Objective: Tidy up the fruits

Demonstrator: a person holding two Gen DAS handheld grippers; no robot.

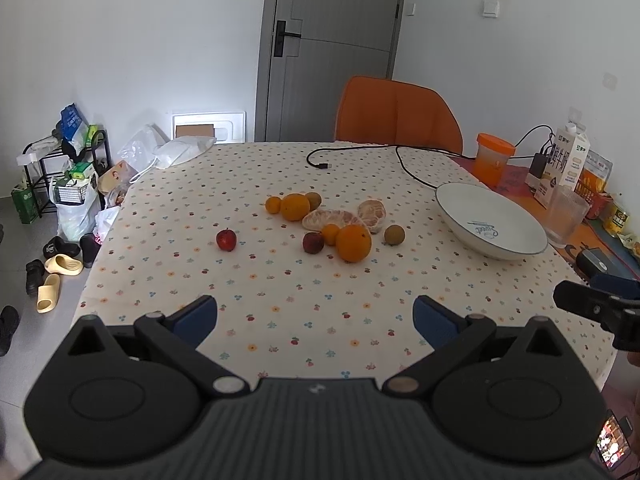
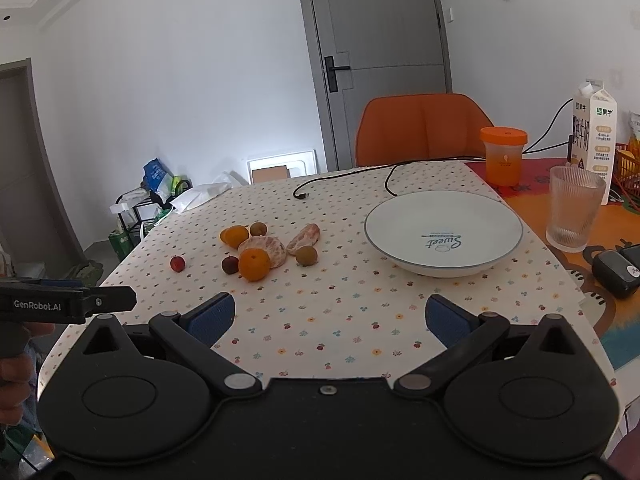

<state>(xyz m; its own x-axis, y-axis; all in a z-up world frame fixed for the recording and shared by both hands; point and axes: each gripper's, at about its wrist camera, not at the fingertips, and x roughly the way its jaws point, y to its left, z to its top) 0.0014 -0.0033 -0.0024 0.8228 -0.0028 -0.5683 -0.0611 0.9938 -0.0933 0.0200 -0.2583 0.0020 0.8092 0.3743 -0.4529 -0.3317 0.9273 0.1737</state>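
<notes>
1. Fruits (image 1: 320, 220) clustered on tablecloth (image 1: 280, 312), well ahead of both jaw sets, none gripped.
2. White plate (image 2: 443, 232) sits ahead-right of right gripper (image 2: 330, 316), apart from fruit.
3. Left gripper (image 1: 316, 316) & right gripper: jaws spread wide, nothing between.

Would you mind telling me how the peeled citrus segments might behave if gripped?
The peeled, pale-orange citrus segments show bare membrane, so they probably squash or tear under firm pinching. The curved cluster may split between segments when lifted. Lying flat, it seems unlikely to roll.
</notes>
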